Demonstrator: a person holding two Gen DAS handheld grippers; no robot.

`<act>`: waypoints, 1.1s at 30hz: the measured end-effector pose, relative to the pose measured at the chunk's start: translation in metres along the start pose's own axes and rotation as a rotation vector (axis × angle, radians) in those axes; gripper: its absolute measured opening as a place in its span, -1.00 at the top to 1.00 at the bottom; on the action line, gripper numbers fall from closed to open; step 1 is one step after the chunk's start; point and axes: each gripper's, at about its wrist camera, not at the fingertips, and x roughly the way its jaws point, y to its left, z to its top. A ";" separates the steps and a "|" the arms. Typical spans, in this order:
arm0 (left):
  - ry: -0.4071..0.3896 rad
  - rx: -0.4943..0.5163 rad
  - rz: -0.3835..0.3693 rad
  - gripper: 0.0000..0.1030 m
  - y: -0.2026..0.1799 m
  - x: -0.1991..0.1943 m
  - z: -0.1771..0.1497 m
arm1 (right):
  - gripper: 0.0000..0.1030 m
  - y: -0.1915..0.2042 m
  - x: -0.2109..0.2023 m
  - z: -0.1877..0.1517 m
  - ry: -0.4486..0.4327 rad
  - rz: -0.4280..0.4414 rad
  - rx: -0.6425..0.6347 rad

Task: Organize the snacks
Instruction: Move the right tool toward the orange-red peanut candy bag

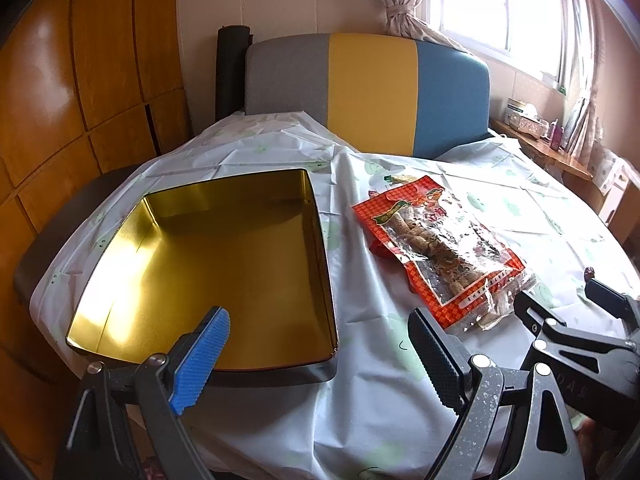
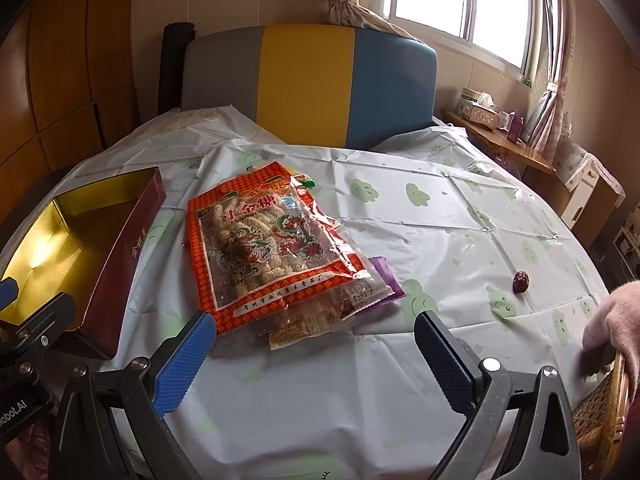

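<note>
Snack bags (image 2: pixel 276 248) on tablecloth beside empty tin (image 1: pixel 208 264); both hand-held grippers spread, holding nothing.

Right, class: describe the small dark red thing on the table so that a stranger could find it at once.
Start at the table's white cloth with green cloud faces. Right of the snack bags, a small round dark red sweet lies alone on bare cloth. It is much smaller than the bags.

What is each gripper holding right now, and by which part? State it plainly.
Nothing is held. The left gripper is open above the table beside the gold-lined tin; the right gripper is open short of the red snack bag.
</note>
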 end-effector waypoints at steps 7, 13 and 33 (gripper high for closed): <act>-0.001 0.011 -0.006 -0.77 -0.003 -0.001 0.000 | -0.97 -0.006 0.001 0.003 -0.004 -0.008 0.004; 0.000 0.012 -0.012 -0.77 -0.003 0.000 0.000 | -0.97 -0.009 0.000 0.009 -0.014 -0.012 -0.009; 0.009 0.034 -0.042 -0.77 -0.009 0.002 0.000 | -0.96 -0.024 0.000 0.034 -0.052 -0.029 -0.071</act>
